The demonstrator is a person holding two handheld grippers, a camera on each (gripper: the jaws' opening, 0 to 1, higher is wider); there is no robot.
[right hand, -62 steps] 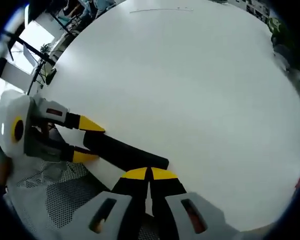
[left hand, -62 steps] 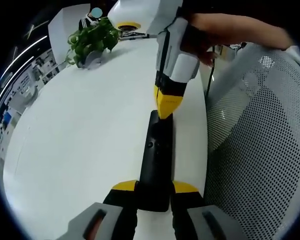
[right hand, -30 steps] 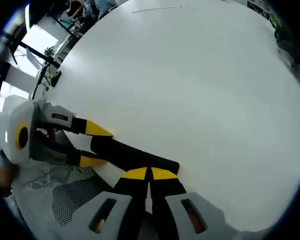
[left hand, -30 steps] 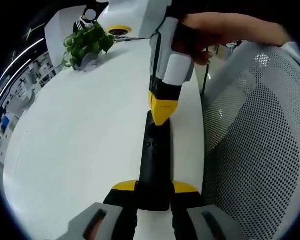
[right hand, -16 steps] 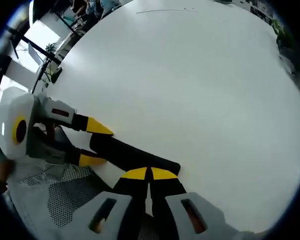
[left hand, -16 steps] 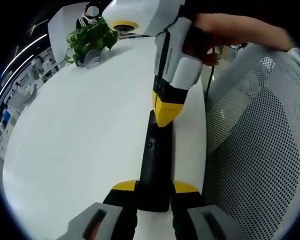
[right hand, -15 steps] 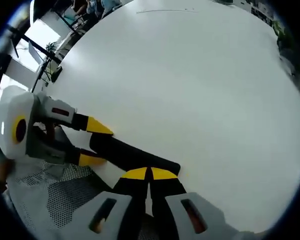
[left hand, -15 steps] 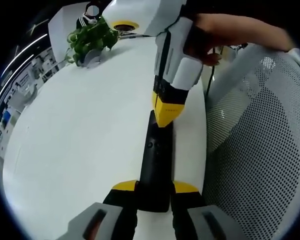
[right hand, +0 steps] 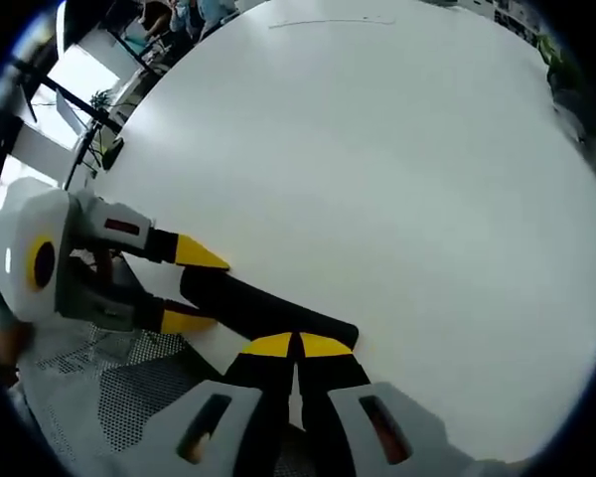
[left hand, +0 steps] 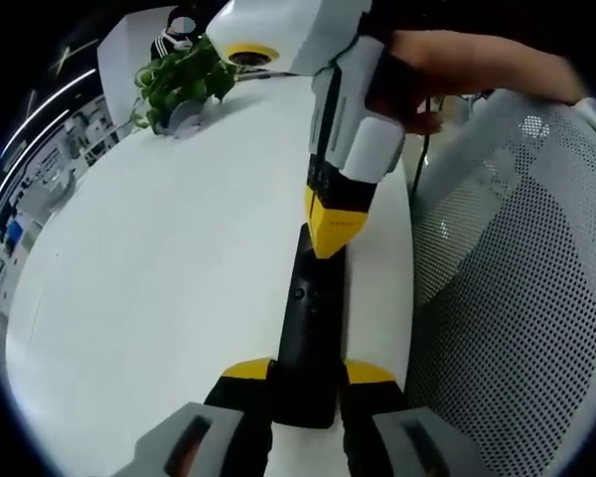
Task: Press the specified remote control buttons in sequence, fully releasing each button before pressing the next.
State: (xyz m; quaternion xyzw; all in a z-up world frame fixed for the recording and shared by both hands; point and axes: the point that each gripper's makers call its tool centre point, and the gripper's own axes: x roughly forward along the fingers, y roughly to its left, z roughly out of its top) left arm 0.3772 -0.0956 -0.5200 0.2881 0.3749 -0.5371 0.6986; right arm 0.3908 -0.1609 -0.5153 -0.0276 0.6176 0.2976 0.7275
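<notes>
Left gripper (left hand: 308,383) pinches the near end of the black remote control (left hand: 308,328), which runs toward 12 o'clock along the white table (left hand: 159,278) edge. Right gripper (left hand: 335,237), tips pressed together, bears on the remote's far end. Right gripper view: closed tips (right hand: 298,345) atop the remote (right hand: 258,306), left gripper (right hand: 194,288) at 9 o'clock. Mesh chair (left hand: 517,298) at 3 o'clock; potted plant (left hand: 179,84) farthest, 11 o'clock.

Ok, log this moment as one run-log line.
left hand-held gripper: shut on remote | right hand-held gripper: shut, tip at remote's far end | table: remote near edge
</notes>
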